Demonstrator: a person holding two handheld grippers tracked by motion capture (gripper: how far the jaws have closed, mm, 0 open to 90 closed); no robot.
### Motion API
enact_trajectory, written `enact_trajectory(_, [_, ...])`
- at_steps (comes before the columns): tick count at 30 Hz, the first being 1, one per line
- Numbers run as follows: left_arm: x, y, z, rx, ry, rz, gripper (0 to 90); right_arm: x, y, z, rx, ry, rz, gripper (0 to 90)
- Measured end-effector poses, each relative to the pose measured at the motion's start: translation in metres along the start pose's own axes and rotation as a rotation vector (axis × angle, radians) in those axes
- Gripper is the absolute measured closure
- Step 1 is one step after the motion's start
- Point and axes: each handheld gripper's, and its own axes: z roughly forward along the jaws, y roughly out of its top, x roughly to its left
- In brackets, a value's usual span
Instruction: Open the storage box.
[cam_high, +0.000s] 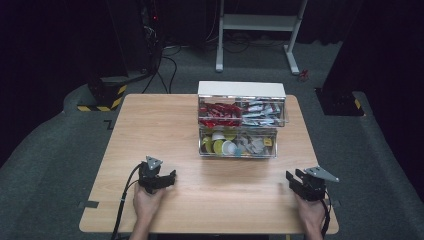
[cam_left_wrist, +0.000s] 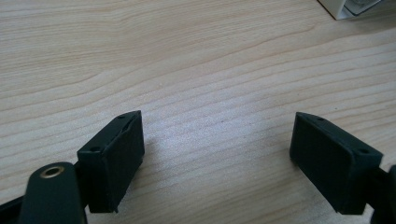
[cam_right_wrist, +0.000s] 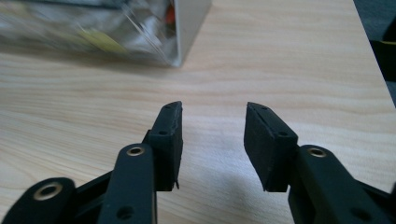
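A clear two-tier organizer box (cam_high: 241, 120) stands at the back middle of the wooden table (cam_high: 150, 130). Its upper tier holds red and silver sachets, its lower tier yellow, white and grey capsules. My left gripper (cam_high: 159, 178) rests near the front left, held by a hand, jaws wide open over bare wood (cam_left_wrist: 217, 130). At the front right corner my right gripper (cam_high: 299, 181) stands open with nothing between its jaws (cam_right_wrist: 214, 126). A corner of the organizer box (cam_right_wrist: 140, 28) shows ahead and to the left in the right gripper view.
Beyond the table lie grey carpet, a white desk frame (cam_high: 257, 25) and black equipment with cables (cam_high: 130, 45). A black base with yellow stripes (cam_high: 105, 97) sits at the far left corner. The table's right edge (cam_right_wrist: 373, 60) is close to the right gripper.
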Motion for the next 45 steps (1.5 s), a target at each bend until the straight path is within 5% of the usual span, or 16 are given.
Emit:
enact_trajectory(12, [0.000,0.000,0.000,0.001,-0.002,0.002,18.3,0.015,0.038,-0.022,-0.108,0.112,-0.073,67.5])
enact_trajectory(20, [0.000,0.000,0.000,-0.001,-0.001,-0.001,18.7,0.030,0.080,-0.035,-0.174,0.185,-0.157,72.8])
enact_trajectory(34, [0.000,0.000,0.000,0.000,-0.001,0.000,18.7,0.039,0.132,-0.036,-0.232,0.291,-0.174,74.4])
enact_trajectory(45, [0.000,0.000,0.000,-0.002,-0.002,-0.002,18.8,0.043,0.151,-0.029,-0.243,0.294,-0.160,76.2])
